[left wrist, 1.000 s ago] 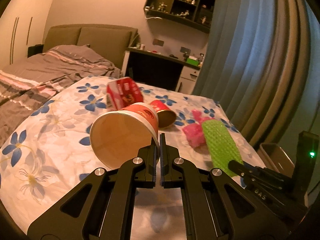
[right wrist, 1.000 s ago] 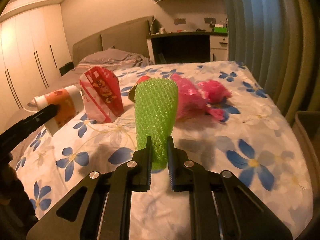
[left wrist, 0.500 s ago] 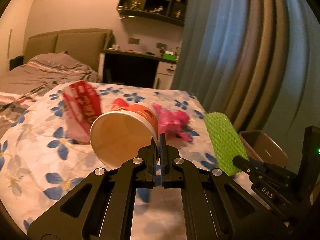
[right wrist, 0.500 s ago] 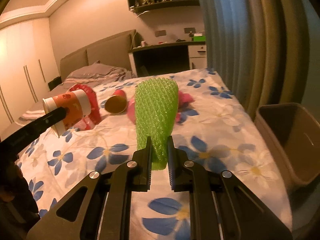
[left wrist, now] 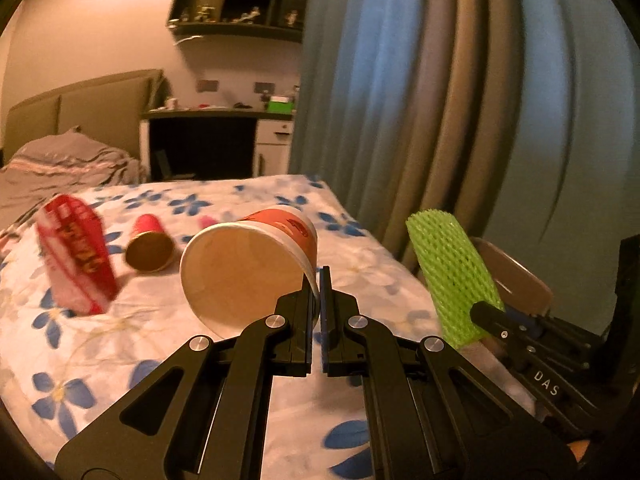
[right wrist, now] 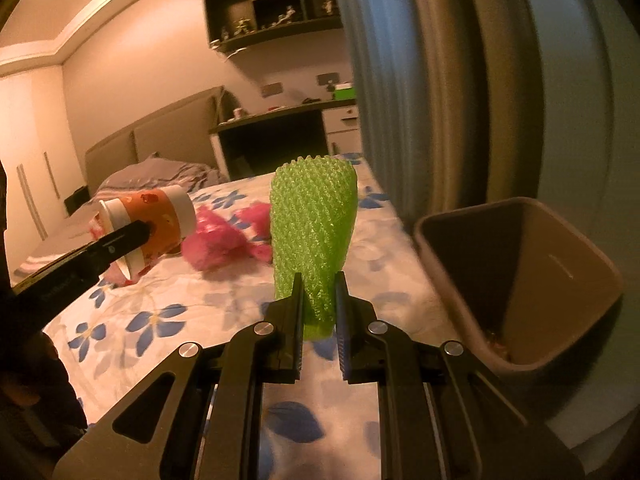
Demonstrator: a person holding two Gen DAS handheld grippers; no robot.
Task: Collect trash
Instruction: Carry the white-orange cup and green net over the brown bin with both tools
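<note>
Over the bed (left wrist: pixel 248 360), beside the bin (right wrist: pixel 520 280): two pieces in hand, neither dropped yet.
Left hand-held gripper (left wrist: pixel 319 280) pinches cup (left wrist: pixel 248 264) rim; right hand-held gripper (right wrist: pixel 319 292) clamps green net (right wrist: pixel 312 224). Carton (left wrist: pixel 76 260), red cup (left wrist: pixel 150 246), pink wrappers (right wrist: pixel 224 240) remain.

Bedroom, warm dim light.
Curtain (left wrist: pixel 420 92) right, wall shelf (left wrist: pixel 240 0) top centre, desk (left wrist: pixel 208 140) mid-frame, headboard (left wrist: pixel 80 116) left.

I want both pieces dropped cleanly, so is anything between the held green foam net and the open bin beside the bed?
Nothing visible. The right gripper holds the green foam mesh sleeve above the flowered bedsheet; the brown plastic bin stands open to its right, past the bed's edge.
</note>
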